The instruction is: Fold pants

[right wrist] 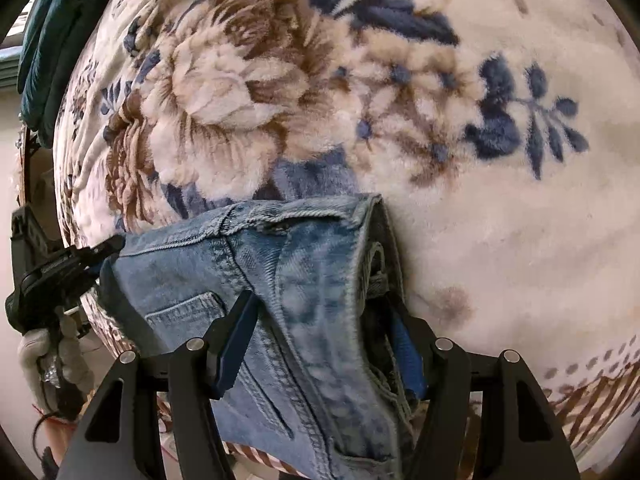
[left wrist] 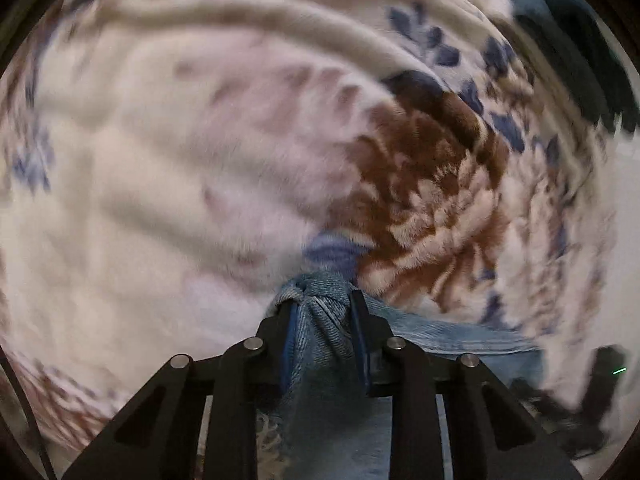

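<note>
The denim pants (right wrist: 280,280) hang bunched over a plush floral blanket (right wrist: 500,240) — the right gripper (right wrist: 320,332) pinches the waistband, the left gripper (left wrist: 322,312) clamps another gathered fold. A dark teal cloth (right wrist: 48,48) lies at the blanket's far edge — pale floor beyond.

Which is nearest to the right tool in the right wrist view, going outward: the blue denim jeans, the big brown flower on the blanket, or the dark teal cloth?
1. Blue denim jeans: clamped in the right tool, bottom centre.
2. Big brown-and-cream flower on the plush blanket: beyond the jeans, upper left.
3. Dark teal cloth: at the blanket's far left edge.
</note>
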A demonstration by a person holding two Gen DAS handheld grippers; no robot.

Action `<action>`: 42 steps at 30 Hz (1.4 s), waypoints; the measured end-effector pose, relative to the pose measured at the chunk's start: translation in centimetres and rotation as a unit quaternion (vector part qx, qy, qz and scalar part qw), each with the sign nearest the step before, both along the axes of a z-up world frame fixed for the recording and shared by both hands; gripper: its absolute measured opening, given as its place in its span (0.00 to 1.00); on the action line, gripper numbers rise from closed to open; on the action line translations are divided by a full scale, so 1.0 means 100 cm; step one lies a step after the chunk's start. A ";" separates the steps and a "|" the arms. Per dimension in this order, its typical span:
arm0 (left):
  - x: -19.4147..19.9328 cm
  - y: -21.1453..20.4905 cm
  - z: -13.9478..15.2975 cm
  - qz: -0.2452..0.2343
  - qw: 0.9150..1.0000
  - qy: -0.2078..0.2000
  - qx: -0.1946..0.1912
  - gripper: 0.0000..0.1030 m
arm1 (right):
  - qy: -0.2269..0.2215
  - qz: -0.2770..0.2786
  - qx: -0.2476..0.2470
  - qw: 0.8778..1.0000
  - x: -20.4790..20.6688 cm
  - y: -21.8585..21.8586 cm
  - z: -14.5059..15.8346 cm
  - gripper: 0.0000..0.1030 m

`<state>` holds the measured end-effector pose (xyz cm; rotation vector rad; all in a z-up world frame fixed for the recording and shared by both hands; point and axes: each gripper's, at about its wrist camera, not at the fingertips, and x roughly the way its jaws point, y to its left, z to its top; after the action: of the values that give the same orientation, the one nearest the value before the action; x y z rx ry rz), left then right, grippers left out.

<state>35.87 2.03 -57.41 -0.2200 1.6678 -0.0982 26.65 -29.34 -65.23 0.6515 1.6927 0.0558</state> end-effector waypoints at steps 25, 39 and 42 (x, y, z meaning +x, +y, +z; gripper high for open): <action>-0.188 0.031 -0.023 0.101 0.979 0.146 -0.102 0.39 | 0.016 0.011 0.011 1.000 -0.118 -0.005 0.003 0.46; -0.162 0.037 0.025 0.020 0.999 -0.006 -0.031 0.14 | 0.011 0.047 0.008 0.999 -0.128 -0.025 -0.001 0.68; -0.151 0.058 0.035 0.068 0.993 -0.072 -0.069 0.41 | -0.077 0.057 0.005 0.995 -0.109 -0.022 0.023 0.81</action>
<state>20.74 7.84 -53.94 -0.4219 1.4983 -0.1244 15.71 -31.50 -62.93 0.5441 1.5791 0.1908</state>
